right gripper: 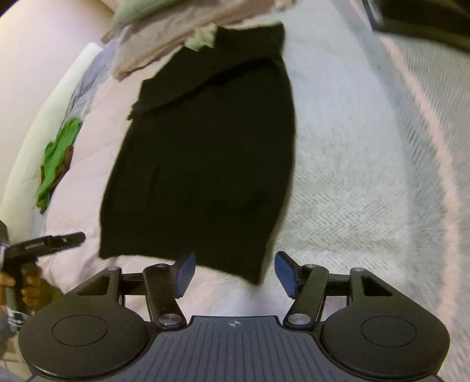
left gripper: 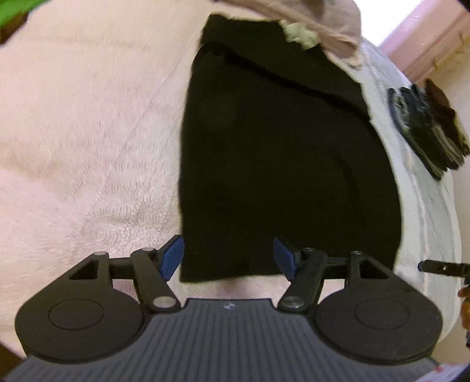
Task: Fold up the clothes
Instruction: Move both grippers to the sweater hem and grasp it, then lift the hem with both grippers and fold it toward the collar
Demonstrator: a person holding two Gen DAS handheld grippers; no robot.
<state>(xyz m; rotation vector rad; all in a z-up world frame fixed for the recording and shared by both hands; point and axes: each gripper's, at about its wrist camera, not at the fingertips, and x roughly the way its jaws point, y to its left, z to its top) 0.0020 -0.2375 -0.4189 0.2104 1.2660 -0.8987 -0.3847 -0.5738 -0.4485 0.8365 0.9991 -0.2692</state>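
A black garment (left gripper: 279, 152) lies flat on a fuzzy pink blanket (left gripper: 82, 141), folded lengthwise, with its near hem towards me. My left gripper (left gripper: 229, 258) hovers over the hem's left corner, its blue pads (left gripper: 173, 258) apart and pressing on nothing. In the right wrist view the same black garment (right gripper: 205, 161) fills the middle. My right gripper (right gripper: 233, 273) stands open above the hem's right corner. Each gripper shows at the edge of the other's view: the right gripper (left gripper: 440, 267) and the left gripper (right gripper: 47, 242), which a hand (right gripper: 26, 289) holds.
A heap of beige clothes (left gripper: 329, 26) overlaps the garment's far end. A dark stack of clothes (left gripper: 426, 129) lies to the right on a white herringbone blanket (right gripper: 352, 191). A green garment (right gripper: 58, 158) lies at the left beside a cream wall.
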